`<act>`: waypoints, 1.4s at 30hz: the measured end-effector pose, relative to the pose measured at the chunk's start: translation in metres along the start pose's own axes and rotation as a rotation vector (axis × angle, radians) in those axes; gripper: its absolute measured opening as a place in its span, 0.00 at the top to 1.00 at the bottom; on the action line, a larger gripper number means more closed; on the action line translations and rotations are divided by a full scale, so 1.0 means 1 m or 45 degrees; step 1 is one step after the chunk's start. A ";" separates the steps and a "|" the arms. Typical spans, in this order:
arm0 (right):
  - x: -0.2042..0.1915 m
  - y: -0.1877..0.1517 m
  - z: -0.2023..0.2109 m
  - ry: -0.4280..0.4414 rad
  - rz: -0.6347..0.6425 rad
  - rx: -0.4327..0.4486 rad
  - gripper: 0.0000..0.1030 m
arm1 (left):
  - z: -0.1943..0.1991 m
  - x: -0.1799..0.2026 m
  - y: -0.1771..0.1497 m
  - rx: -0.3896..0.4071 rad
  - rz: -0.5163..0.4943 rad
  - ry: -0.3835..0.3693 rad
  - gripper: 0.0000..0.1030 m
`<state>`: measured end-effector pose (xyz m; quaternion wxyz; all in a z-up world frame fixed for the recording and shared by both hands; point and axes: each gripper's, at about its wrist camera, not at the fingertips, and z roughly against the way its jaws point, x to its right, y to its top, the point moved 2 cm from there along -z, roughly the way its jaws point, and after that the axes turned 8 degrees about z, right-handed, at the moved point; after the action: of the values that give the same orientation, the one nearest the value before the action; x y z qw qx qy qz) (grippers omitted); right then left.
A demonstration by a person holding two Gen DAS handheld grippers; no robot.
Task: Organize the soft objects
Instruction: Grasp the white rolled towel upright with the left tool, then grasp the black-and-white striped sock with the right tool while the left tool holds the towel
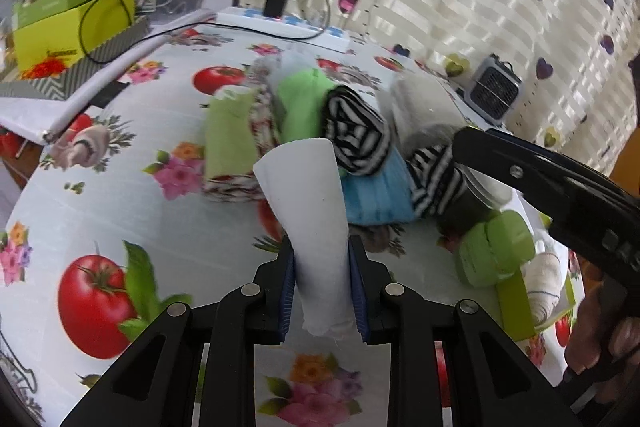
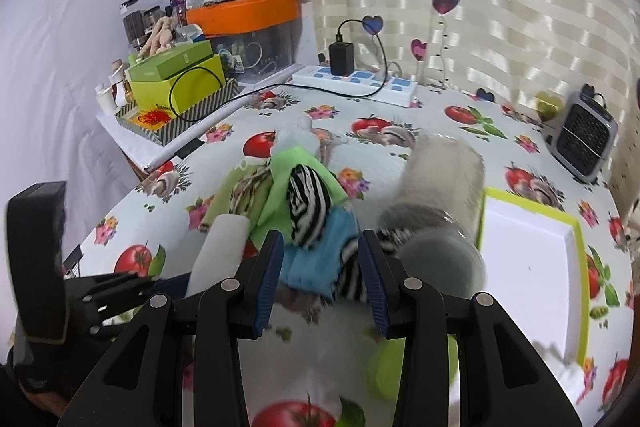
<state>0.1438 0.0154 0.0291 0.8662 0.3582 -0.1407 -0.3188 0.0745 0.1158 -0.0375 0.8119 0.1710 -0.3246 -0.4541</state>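
My left gripper (image 1: 322, 287) is shut on a rolled white cloth (image 1: 312, 223) and holds it upright above the tablecloth; the roll also shows in the right wrist view (image 2: 220, 247). Ahead lies a pile of rolled cloths: green (image 1: 300, 103), black-and-white striped (image 1: 356, 131), blue (image 1: 376, 195) and a grey fluffy roll (image 1: 420, 111). My right gripper (image 2: 320, 275) is open and empty, just above the blue cloth (image 2: 316, 259) and a striped roll (image 2: 306, 203). The grey fluffy roll (image 2: 440, 187) lies to its right.
A green-rimmed white tray (image 2: 532, 255) lies at the right, with rolled cloths beside it (image 1: 496, 247). A power strip with charger (image 2: 352, 79), a small heater (image 2: 584, 135), green boxes (image 2: 176, 79) and an orange tub (image 2: 244, 13) stand at the back.
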 end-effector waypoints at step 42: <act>-0.010 0.003 0.029 0.090 -0.012 0.067 0.92 | 0.060 0.008 0.013 0.139 -0.014 -0.004 0.77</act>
<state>0.1238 0.0086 0.0518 0.8595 0.3924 -0.1166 -0.3062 0.0450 0.1164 0.0164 0.7983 0.2160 -0.3493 -0.4405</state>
